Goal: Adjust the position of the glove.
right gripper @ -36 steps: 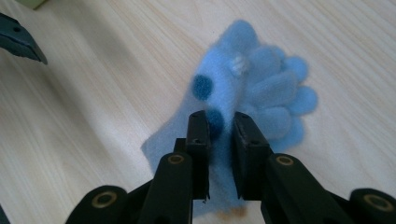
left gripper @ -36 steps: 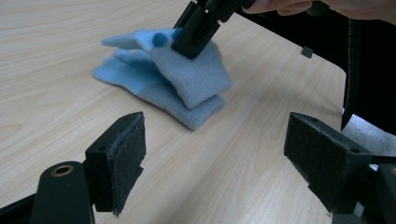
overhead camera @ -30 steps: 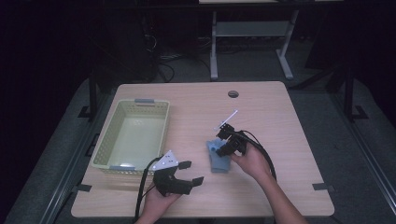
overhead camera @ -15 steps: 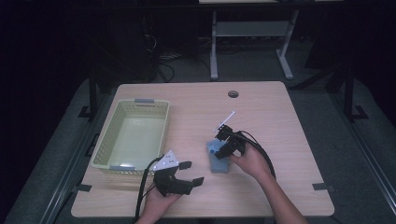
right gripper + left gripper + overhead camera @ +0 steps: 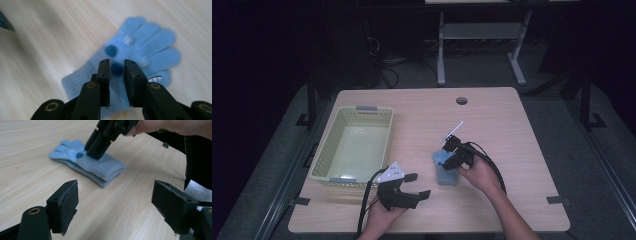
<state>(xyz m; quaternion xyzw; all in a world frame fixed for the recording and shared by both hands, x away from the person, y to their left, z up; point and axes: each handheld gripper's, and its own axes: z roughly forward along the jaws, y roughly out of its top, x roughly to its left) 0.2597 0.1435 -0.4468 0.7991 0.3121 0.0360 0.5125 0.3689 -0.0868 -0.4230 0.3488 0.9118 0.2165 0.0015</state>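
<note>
Your right gripper (image 5: 117, 68) has just been closing again after a brief opening, and its jaws now stand close together over the glove (image 5: 130, 62), with a dark blue dot of the knit showing in the narrow gap between them. That looks like a re-grip: you let go, reset, and pinched again. In the right gripper view I can't be sure whether the pads have actually gathered a fold of fabric or are only pressed down on top of it, so don't trust the hold until the glove lifts with you.

The glove (image 5: 445, 167) has not shifted on the table (image 5: 512, 120) over the last second. It lies flat, right of the basket (image 5: 354, 145) and well apart from it, fingers pointing away from you. If the basket is where it goes, the carry has not begun.

Your right hand (image 5: 479, 172) reaches in from the glove's right, with the gripper (image 5: 100, 141) tilted steeply down onto the middle of the glove (image 5: 105, 167).

Your left gripper (image 5: 404, 192) sits near the table's front edge, below the basket's corner, jaws wide apart and empty, aimed across at the glove. It has kept where it was.
</note>
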